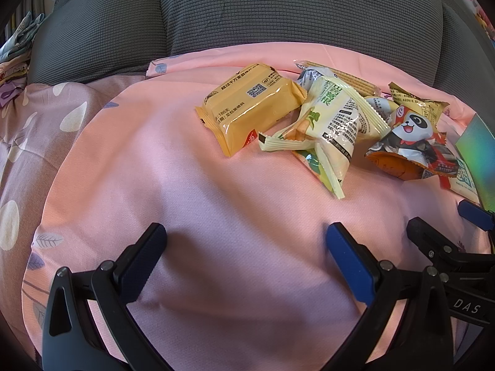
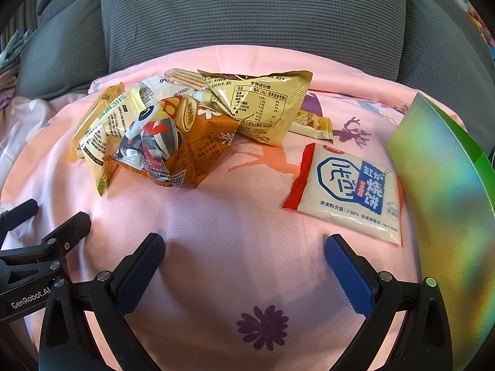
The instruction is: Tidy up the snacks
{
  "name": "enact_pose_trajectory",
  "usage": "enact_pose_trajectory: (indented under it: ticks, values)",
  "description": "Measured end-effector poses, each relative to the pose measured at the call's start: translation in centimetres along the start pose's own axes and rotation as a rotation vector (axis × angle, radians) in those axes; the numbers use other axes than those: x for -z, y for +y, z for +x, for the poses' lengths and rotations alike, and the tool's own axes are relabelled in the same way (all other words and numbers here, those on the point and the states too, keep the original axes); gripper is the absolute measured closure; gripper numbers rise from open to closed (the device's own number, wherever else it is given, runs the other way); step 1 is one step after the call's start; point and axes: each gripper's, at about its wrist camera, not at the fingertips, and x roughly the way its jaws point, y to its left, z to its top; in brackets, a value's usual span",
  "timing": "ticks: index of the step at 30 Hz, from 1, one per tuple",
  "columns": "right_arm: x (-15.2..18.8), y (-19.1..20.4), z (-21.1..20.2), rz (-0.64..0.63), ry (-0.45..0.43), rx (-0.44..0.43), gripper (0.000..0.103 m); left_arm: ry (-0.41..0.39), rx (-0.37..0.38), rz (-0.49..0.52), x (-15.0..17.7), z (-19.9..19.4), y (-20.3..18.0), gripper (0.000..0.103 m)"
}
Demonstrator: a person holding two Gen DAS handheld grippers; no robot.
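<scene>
A heap of snack packets lies on a pink cloth. In the left wrist view a yellow packet (image 1: pixel 250 105) is leftmost, beside a pale green-and-white packet (image 1: pixel 328 123) and an orange panda packet (image 1: pixel 411 142). In the right wrist view the panda packet (image 2: pixel 173 145) leans on a gold packet (image 2: pixel 263 105), and a flat white-and-red packet (image 2: pixel 352 194) lies apart at right. My left gripper (image 1: pixel 246 238) is open above bare cloth, short of the heap. My right gripper (image 2: pixel 244 247) is open too, with nothing between its fingers. Each gripper shows at the edge of the other's view.
A shiny green box (image 2: pixel 448 201) stands at the right edge, close to the white-and-red packet. Grey cushions (image 2: pixel 247 15) rise behind the cloth. A leaf-patterned purple sheet (image 1: pixel 46 123) lies to the left. A wafer pack (image 1: pixel 340 77) sits at the back of the heap.
</scene>
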Motion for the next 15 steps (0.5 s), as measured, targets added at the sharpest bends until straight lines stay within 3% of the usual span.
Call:
enact_pose_trajectory:
  ticks: [9,15]
  values:
    - [-0.3,0.1,0.6,0.005,0.025,0.006,0.000,0.002,0.003,-0.003,-0.3,0.0,0.1,0.000]
    - [-2.5,-0.1,1.0,0.040,0.152,-0.028,0.001,0.039,-0.009,-0.004,-0.8,0.4,0.0,0.000]
